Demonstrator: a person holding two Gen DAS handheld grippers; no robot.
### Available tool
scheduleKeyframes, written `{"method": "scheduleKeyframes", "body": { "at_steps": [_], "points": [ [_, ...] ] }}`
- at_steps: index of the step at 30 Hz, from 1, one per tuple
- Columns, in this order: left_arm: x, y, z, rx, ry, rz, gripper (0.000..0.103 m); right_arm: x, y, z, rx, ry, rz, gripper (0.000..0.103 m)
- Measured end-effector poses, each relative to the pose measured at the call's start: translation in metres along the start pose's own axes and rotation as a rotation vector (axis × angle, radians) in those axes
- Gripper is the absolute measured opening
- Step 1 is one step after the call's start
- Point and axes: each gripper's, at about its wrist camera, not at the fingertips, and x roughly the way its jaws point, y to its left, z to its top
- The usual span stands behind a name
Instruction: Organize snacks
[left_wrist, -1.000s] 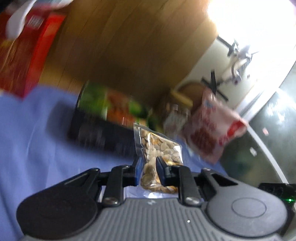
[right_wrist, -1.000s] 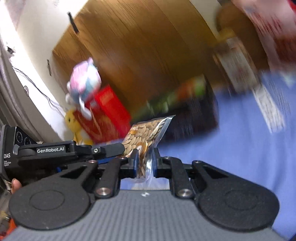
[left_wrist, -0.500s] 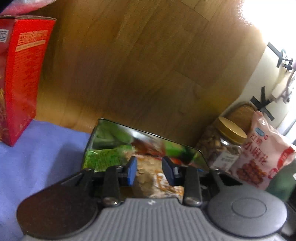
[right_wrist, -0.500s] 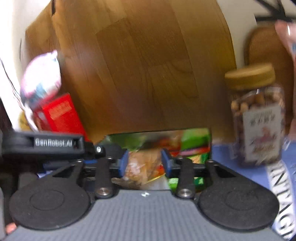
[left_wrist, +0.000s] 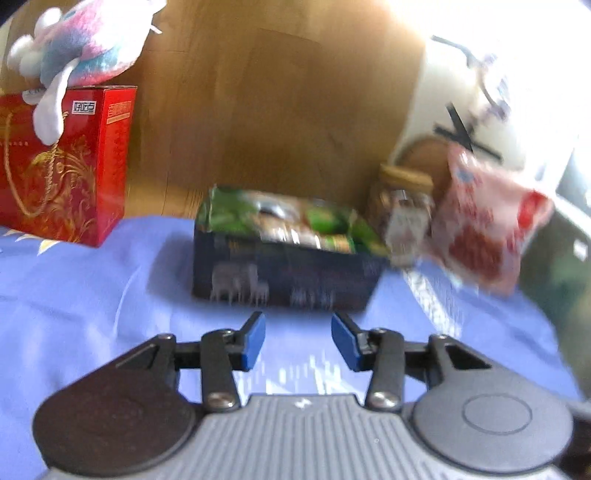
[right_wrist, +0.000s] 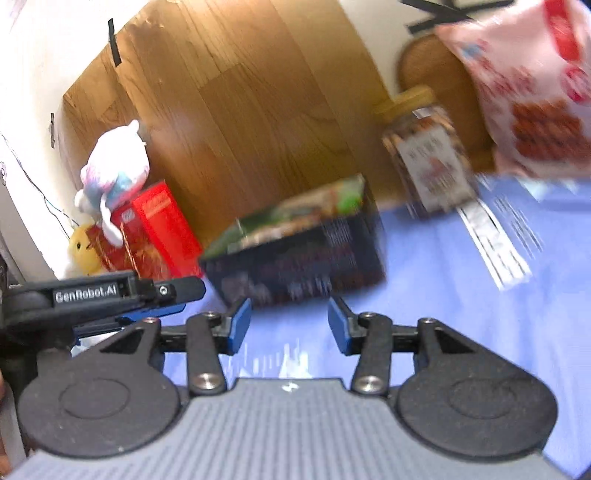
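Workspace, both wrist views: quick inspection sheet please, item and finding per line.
Surface: blue cloth with white print; bare between both sets of jaws.
Job's things: dark snack box, open top, packets inside, blurred. Jar with a tan lid stands to its right. Pink and red snack bag beyond the jar.
Clutter: red gift box at left, plush toy on top; yellow plush beside it.
Grippers: left gripper jaws have just been opening, nothing between them. Right gripper the same.
Cables: thin wire on the left wall.
Surroundings: wood panel behind the box; white wall with black tape.
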Motion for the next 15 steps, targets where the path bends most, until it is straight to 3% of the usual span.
{"method": "scheduleKeyframes", "body": {
  "at_steps": [2,6,7,8,10,15],
  "points": [
    [-0.008,-0.009,-0.016,0.025,0.027,0.017,0.048,-0.008,0.004,-0.015,0.018,0.016,-0.040,0.060],
    [-0.023,-0.022,-0.041,0.052,0.078,0.042,0.059,-0.027,0.009,-0.040,0.045,0.049,-0.060,0.064],
    [-0.027,-0.025,-0.046,0.060,0.082,0.059,0.068,-0.031,0.009,-0.046,0.050,0.061,-0.056,0.064],
    [-0.031,-0.027,-0.050,0.058,0.084,0.076,0.086,-0.034,0.010,-0.051,0.056,0.072,-0.051,0.064],
    [-0.040,-0.028,-0.056,0.044,0.068,0.099,0.103,-0.039,0.012,-0.057,0.062,0.081,-0.042,0.064],
    [-0.056,-0.031,-0.065,0.066,0.049,0.161,0.103,-0.047,0.017,-0.061,0.054,0.079,-0.017,0.065]
  ]
}}
